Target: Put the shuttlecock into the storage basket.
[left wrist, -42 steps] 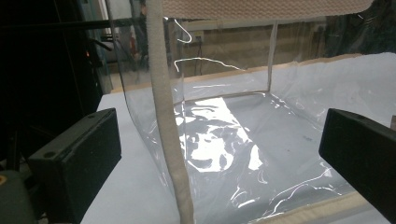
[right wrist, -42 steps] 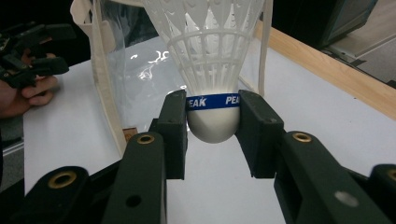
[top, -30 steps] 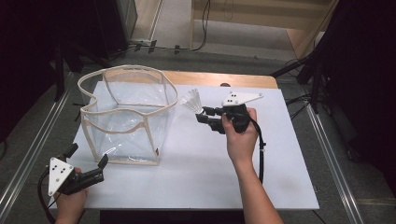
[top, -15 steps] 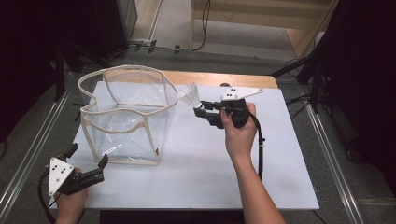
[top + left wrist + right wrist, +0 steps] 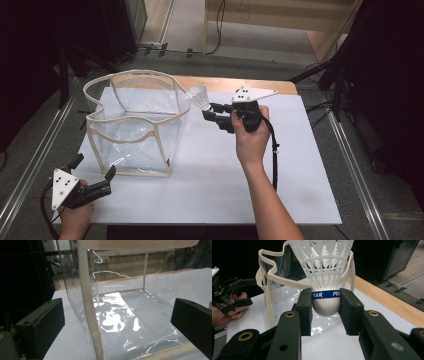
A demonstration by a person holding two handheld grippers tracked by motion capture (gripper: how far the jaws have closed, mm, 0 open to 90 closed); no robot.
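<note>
There are two grippers, one in each hand. Nearest of all, at the close left corner of the white table (image 5: 210, 190), the left hand (image 5: 75, 220) holds the left gripper (image 5: 95, 172). Its two black jaws stand wide apart with nothing between them. They point at the one clear plastic bag (image 5: 132, 125), which stands open just past them. In the left gripper view, one cloth-edged corner of the bag (image 5: 87, 310) rises up between the jaws but farther off, and I can not tell for sure if it touches them; it looks apart.

The bag is see-through, with a cream cloth band round its top and bottom. It stands upright on the left half of the table.

Farther in, the right hand (image 5: 252, 137) holds the right gripper (image 5: 207, 111) near the middle back of the table. It points left, toward the top edge of the bag. Its two jaws are closed on one white shuttlecock (image 5: 198, 96). In the right gripper view the pads (image 5: 305, 311) press on both sides of the round white tip, and a blue band with letters runs round the shuttlecock (image 5: 325, 272) just above them. Its white skirt points away from the gripper. The shuttlecock is up in the air, right beside the bag's top rim.

At the far edge, one strip of bare wood (image 5: 235, 85) shows behind the white table top.
</note>
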